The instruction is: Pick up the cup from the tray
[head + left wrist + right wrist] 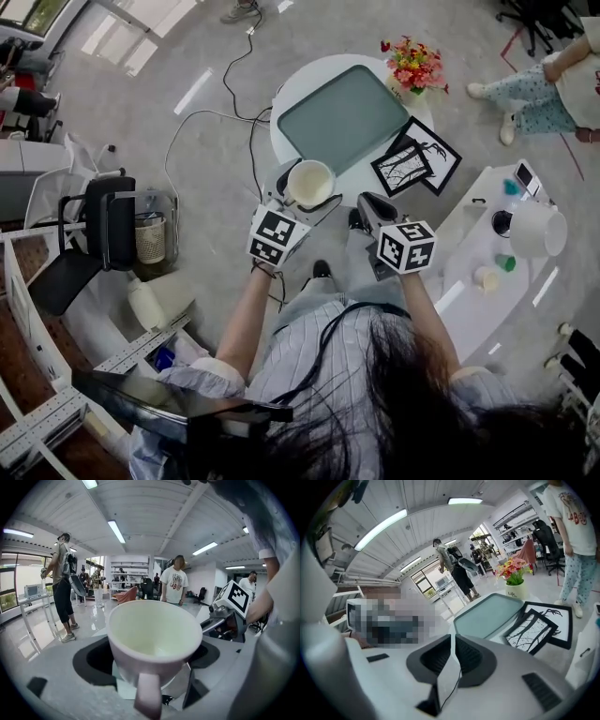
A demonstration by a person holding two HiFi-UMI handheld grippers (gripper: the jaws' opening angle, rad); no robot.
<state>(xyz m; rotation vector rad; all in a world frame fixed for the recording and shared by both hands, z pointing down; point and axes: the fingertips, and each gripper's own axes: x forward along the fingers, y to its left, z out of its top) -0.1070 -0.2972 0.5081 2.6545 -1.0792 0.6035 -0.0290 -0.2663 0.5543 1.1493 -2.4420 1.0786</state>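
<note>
The floor (187,56) gives you the most open room, on the left of the round table (287,103), though cables (230,80) trail across it toward the table's left edge. A chair (98,234) stands well apart on your left.

The tray (342,117) fills most of the round table, and its corners come close to the table's rim. A side table (469,281) closes in your right side, with a narrow strip of floor between the 2 tables.

2 picture frames (419,159) lie just beside the tray's near right corner and jut past the table's right edge. The flowers (412,62) stand at the far right rim, touching nothing you hold.

The cup (154,630) is off the tray, up in the air over the table's near edge, by the tray's near left corner. Its mouth is up and its handle points back at you.

Your left claw (152,670) is clamped on the cup's lower body, 1 jaw on each side. Your right claw (453,656) has its jaws pressed together, and it hangs just right of the cup, near the frames.
</note>
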